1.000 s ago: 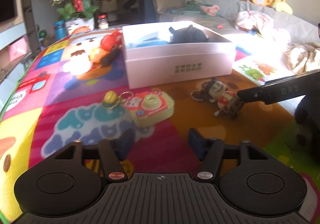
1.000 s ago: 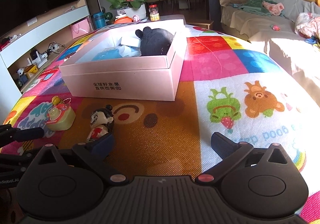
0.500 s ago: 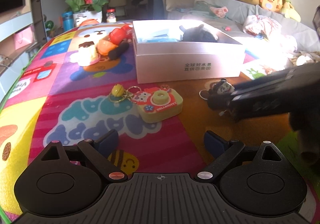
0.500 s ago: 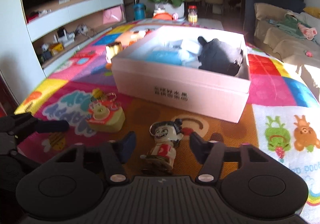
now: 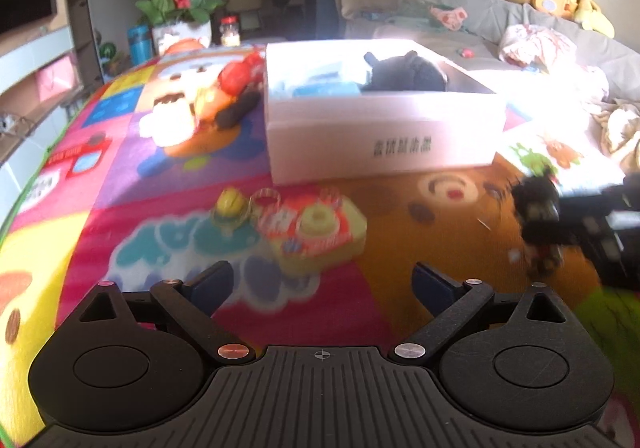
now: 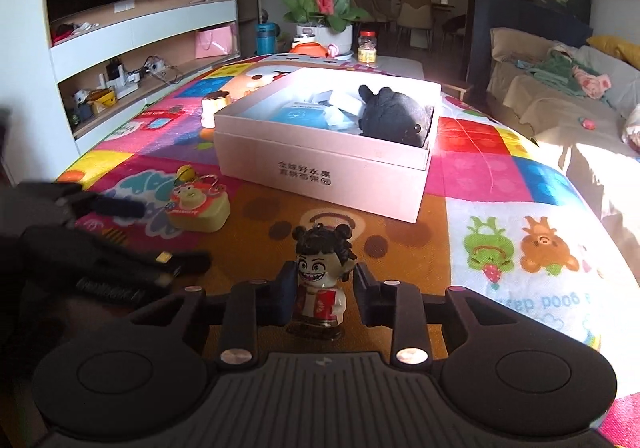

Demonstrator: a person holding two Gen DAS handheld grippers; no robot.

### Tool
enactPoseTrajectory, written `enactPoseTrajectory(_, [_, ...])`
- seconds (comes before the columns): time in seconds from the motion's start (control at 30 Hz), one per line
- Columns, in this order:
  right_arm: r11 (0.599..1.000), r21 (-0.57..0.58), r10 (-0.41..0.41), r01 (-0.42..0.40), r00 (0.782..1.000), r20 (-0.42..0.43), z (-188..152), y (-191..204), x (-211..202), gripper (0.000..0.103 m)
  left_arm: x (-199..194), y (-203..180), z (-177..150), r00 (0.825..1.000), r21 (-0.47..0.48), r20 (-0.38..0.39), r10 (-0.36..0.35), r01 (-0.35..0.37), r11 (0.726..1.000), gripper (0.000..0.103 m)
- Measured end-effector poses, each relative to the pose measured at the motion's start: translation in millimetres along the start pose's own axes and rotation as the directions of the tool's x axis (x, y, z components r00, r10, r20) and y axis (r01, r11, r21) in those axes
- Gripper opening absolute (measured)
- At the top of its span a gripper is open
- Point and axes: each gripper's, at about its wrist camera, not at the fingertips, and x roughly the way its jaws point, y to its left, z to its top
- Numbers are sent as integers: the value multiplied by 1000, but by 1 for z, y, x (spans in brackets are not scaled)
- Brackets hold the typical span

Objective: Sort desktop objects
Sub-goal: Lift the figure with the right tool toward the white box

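Right wrist: one figurine [image 6: 321, 280], one box [image 6: 324, 163], one camera toy [image 6: 199, 203].

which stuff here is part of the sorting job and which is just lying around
Part of the job:
- figurine, in right hand-held gripper, jaws just closing on it
- toy camera keychain
- white box

Lying about:
- flower pot
- sofa
- blue bottle
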Motion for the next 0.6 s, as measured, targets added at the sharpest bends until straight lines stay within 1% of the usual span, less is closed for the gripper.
enactPoseTrajectory(0.1, [1000, -7, 13, -13, 1000, -10, -4, 3, -4, 27, 15, -2, 13, 999, -24, 5, 37, -37, 999, 99])
enactPoseTrajectory(0.13, [1000, -5, 16, -16, 1000, -17, -5, 3, -4, 25, 19, -1, 16, 999, -34, 5, 45, -45, 998, 95])
enactPoseTrajectory(0.17, [1000, -1, 18, -18, 1000, -22, -7, 3, -4, 24, 22, 0, 19, 999, -40, 3, 54, -54, 998, 83])
enactPoseTrajectory(0.23, [1000, 7, 22, -22, 999, -29, -9, 3, -5, 22, 25, 2, 22, 998, -49, -6, 58, -58, 997, 70])
enactPoseTrajectory(0.27, [1000, 8, 25, -25, 999, -30, -10, 2, -6, 20, 24, 3, 22, 998, -50, -7, 59, -59, 997, 70])
enactPoseTrajectory(0.4, [1000, -8, 23, -23, 1000, -11, -10, 4, -12, 20, 10, -1, 14, 999, 3, 12, 49, -49, 999, 70])
enactPoseTrajectory(0.43, [1000, -18, 19, -19, 1000, 4, -8, 6, -13, 22, 4, -3, 10, 999, 19, 16, 34, -35, 999, 70])
enactPoseTrajectory(0.47, [999, -29, 17, -16, 1000, 11, -6, 7, -13, 26, -2, -5, 5, 1000, 36, 15, 15, -16, 999, 70])
enactPoseTrajectory(0.53, [1000, -27, 4, -4, 1000, 16, 0, 7, -7, 33, -15, -10, -6, 1000, 68, 9, -28, 27, 997, 70])
enactPoseTrajectory(0.6, [1000, -5, -2, 2, 1000, 3, 5, 4, 3, 33, -29, -15, -19, 997, 95, -2, -74, 74, 993, 70])
